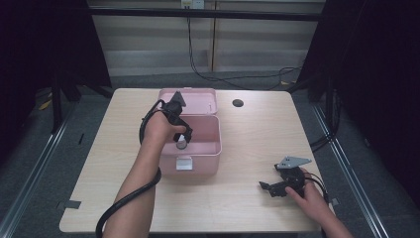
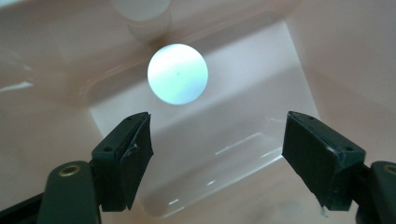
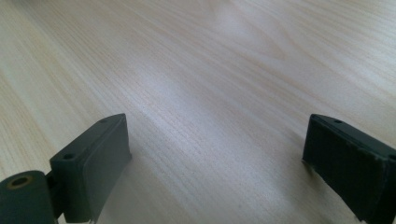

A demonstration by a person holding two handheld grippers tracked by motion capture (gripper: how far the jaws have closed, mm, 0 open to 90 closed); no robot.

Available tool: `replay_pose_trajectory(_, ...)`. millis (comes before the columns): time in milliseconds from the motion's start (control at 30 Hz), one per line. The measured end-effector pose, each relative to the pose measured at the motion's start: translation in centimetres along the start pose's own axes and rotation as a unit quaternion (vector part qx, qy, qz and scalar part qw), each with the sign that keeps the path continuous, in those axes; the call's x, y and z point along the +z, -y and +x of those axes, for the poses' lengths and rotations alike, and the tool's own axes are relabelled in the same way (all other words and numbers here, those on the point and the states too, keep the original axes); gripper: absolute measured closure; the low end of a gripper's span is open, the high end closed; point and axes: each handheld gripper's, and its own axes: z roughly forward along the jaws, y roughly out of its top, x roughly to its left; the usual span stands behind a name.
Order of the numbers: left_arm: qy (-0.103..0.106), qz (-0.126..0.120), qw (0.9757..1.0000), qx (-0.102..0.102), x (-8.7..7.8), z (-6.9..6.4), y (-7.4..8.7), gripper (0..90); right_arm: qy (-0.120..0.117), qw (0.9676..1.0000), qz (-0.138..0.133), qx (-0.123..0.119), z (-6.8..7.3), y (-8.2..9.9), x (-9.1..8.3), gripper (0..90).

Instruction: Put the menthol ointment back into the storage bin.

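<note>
my left gripper (image 1: 182, 140) hangs jaws apart over the white-capped bottle (image 2: 177, 73) standing in the pink box (image 1: 198, 157); next, withdrawing clear.

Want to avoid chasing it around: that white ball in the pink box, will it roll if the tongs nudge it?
Likely yes: the white ball looks round and smooth, lying loose on the pink box floor. Its glossy surface may slip from the open left tongs. Probably light.
</note>
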Motion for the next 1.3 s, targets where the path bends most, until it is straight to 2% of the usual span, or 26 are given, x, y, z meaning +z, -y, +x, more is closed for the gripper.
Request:
replay_pose_trajectory(133,0.006,0.000,1.0000,-0.002,-1.4,0.4,0.5,23.9,0.000,1.0000,0.000,0.000,0.0,0.0,0.0,6.8)
replay_pose_trajectory(300,0.005,-0.005,1.0000,-0.004,-2.6,0.8,0.8,24.1,0.000,1.0000,0.000,0.000,0.0,0.0,0.0,6.8)
replay_pose_trajectory(700,0.004,-0.002,1.0000,-0.001,-5.3,1.1,1.2,23.9,0.000,1.0000,0.000,0.000,0.0,0.0,0.0,6.8)
replay_pose_trajectory(1033,0.002,-0.011,0.9999,-0.003,-7.1,1.5,1.8,23.8,-0.001,1.0000,0.001,0.000,0.0,0.0,0.0,6.8)
replay_pose_trajectory(1167,-0.002,-0.016,0.9999,-0.002,-7.8,1.9,2.4,23.8,0.000,1.0000,0.001,0.000,0.0,0.0,0.0,6.8)
replay_pose_trajectory(1300,-0.002,-0.018,0.9998,-0.010,-8.3,2.6,3.0,23.8,-0.001,1.0000,0.001,0.000,0.0,0.0,0.0,6.8)
